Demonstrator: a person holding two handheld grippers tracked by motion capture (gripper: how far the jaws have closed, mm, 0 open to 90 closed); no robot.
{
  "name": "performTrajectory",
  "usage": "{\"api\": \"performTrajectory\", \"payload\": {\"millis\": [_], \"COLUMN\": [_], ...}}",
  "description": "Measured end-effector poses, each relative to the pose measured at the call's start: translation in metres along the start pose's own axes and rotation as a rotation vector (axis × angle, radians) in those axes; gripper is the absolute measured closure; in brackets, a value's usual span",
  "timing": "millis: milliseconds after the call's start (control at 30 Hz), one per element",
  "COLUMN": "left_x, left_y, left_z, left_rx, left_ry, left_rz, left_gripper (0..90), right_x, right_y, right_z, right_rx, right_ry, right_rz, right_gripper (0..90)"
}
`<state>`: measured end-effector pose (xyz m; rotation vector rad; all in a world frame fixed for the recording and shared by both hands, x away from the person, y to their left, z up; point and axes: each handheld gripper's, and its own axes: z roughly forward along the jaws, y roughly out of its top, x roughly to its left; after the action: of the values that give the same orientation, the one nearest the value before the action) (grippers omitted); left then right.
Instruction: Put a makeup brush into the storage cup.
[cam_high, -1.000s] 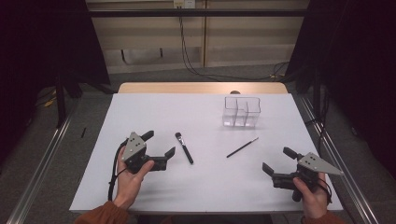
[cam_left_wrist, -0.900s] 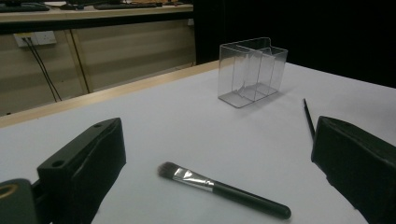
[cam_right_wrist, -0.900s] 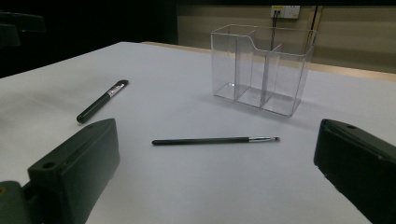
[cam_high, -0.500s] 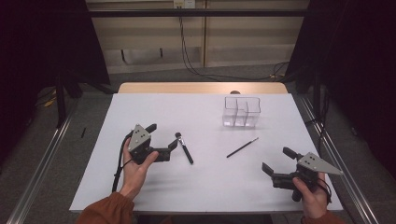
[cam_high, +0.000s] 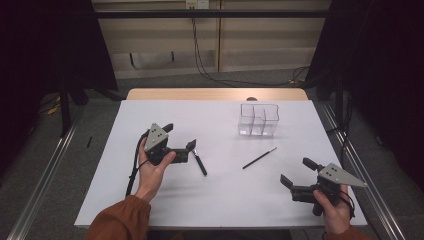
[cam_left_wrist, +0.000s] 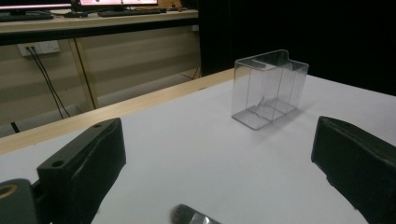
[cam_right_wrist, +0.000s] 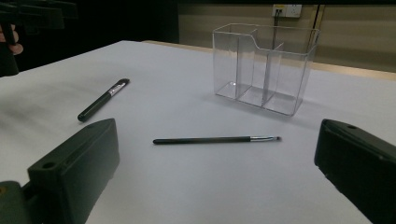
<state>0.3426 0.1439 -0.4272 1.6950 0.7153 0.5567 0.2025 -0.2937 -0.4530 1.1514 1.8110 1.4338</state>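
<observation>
A thick black makeup brush (cam_high: 199, 162) lies on the white table (cam_high: 225, 200), its bristle end just right of my left gripper (cam_high: 180, 136). That gripper is open, and the bristle tip (cam_left_wrist: 189, 215) shows low between its jaws. A thin black brush (cam_high: 260, 157) lies at centre right. Behind it stands a clear three-compartment organizer (cam_high: 258, 120), empty. My right gripper (cam_high: 295, 171) hovers open near the front right corner. In the right gripper view the thin brush (cam_right_wrist: 217, 139) lies ahead of the jaws, with the thick brush (cam_right_wrist: 102, 100) and organizer (cam_right_wrist: 264, 70) farther off.
The table's wooden far edge (cam_high: 215, 94) borders a floor with cables. Metal rails (cam_high: 45, 175) run along both sides. Dark curtains hang left and right. The organizer (cam_left_wrist: 268, 88) stands well ahead of my left gripper.
My left gripper has moved forward and a little right, up to the thick brush's bristle end. The right gripper and both brushes have stayed put.
</observation>
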Motion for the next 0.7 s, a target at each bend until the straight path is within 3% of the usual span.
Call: {"api": "performTrajectory", "payload": {"millis": [233, 400, 700], "left_x": [0.006, 0.008, 0.008], "left_y": [0.005, 0.003, 0.007], "left_z": [0.010, 0.013, 0.017], "left_rx": [0.017, 0.056, 0.123], "left_ry": [0.007, 0.016, -0.012], "left_rz": [0.001, -0.008, 0.006], "left_gripper": [3.0, 3.0, 3.0], "right_x": [0.000, 0.000, 0.000], "right_y": [0.000, 0.000, 0.000], "right_z": [0.000, 0.000, 0.000], "right_rx": [0.000, 0.000, 0.002], "right_ry": [0.000, 0.002, 0.002], "right_rz": [0.005, 0.005, 0.003], "right_gripper": [0.0, 0.0, 0.0]}}
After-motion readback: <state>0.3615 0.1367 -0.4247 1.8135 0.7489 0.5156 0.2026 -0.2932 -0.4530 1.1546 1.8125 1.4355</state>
